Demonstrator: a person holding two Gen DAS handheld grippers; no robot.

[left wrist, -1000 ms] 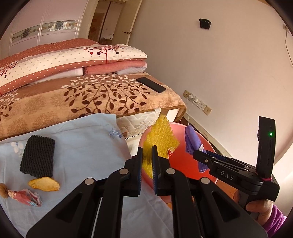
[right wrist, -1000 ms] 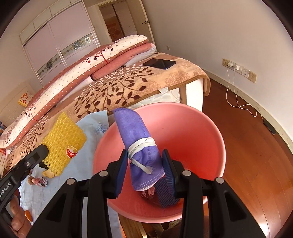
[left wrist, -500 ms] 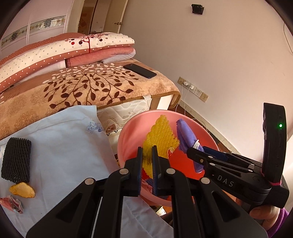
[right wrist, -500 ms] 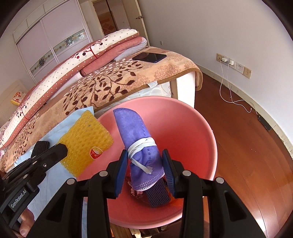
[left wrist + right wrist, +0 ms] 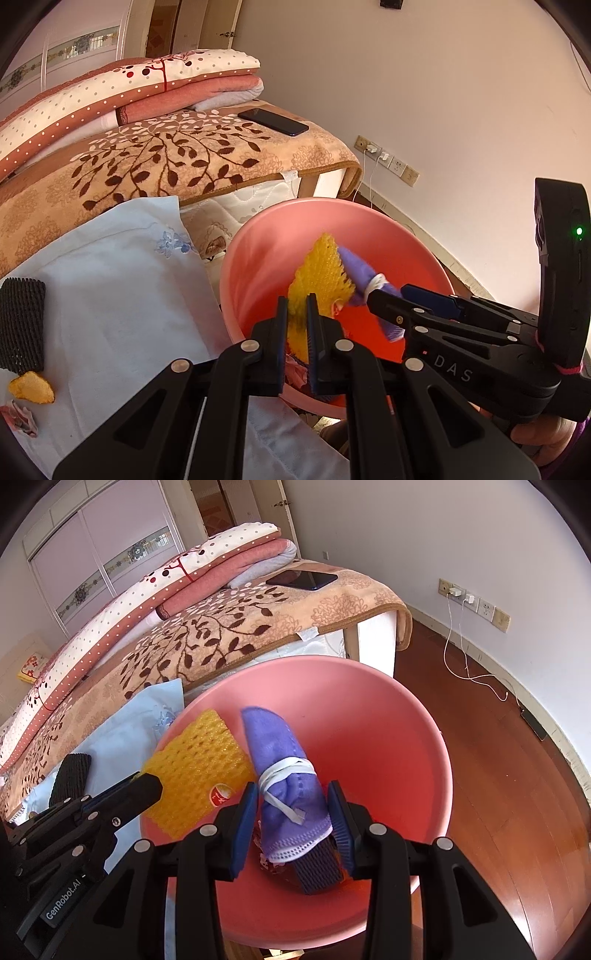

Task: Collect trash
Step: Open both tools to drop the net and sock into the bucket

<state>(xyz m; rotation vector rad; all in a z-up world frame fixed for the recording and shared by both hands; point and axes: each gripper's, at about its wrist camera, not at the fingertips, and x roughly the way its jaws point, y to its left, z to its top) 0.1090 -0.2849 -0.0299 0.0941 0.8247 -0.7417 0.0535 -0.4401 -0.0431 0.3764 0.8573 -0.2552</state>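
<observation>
Your left gripper (image 5: 297,325) is pinched hard on the lower edge of the yellow foam net (image 5: 319,273), and your right gripper (image 5: 291,812) is clamped around the purple mask (image 5: 284,771); both pieces hang over the mouth of the pink basin (image 5: 417,746), so each looks ready to drop; the foam net is light, springy and crushable, so an edge pinch like yours is enough and it should fall free once the jaws spread, though its open mesh could snag on a pad; the mask is soft, limp cloth with a white strap wound round its middle, best held across that bundled waist as you have it, since a loose end would only flop; the right wrist view looks down into the basin and shows a dark netted sleeve (image 5: 317,864) and some crumpled scraps lying on the bottom under the mask, which the left view mostly hides behind its own fingers; the left wrist view shows what remains on the pale blue cloth (image 5: 110,280): a black foam sleeve (image 5: 20,325), an orange peel-like scrap (image 5: 31,387) and, near the frame edge, what may be a crumpled wrapper (image 5: 20,421), though it is too distorted there to be sure.
</observation>
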